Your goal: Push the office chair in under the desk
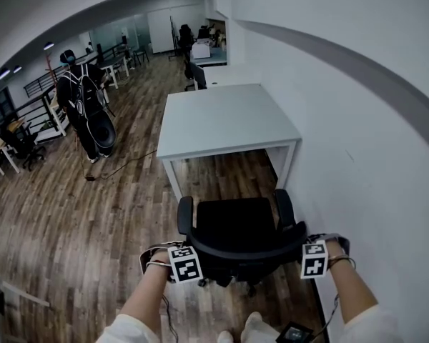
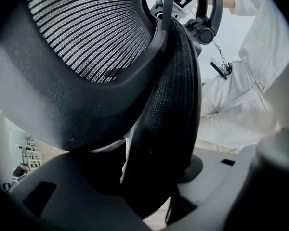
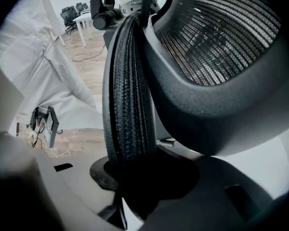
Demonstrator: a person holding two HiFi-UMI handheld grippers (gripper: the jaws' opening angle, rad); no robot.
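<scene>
My left claw (image 1: 163, 260) and right claw (image 1: 327, 251) clench the backrest (image 1: 236, 254) of the office chair (image 1: 234, 220); the counter (image 1: 225, 120) lies straight ahead.

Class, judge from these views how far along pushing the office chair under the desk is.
Done: the left hand-held gripper and right hand-held gripper clamp the backrest's top rim. In hand: the office chair faces the desk, its seat short of the desk's front edge. Left: roll it forward until the seat sits beneath the desk, then let go.
</scene>
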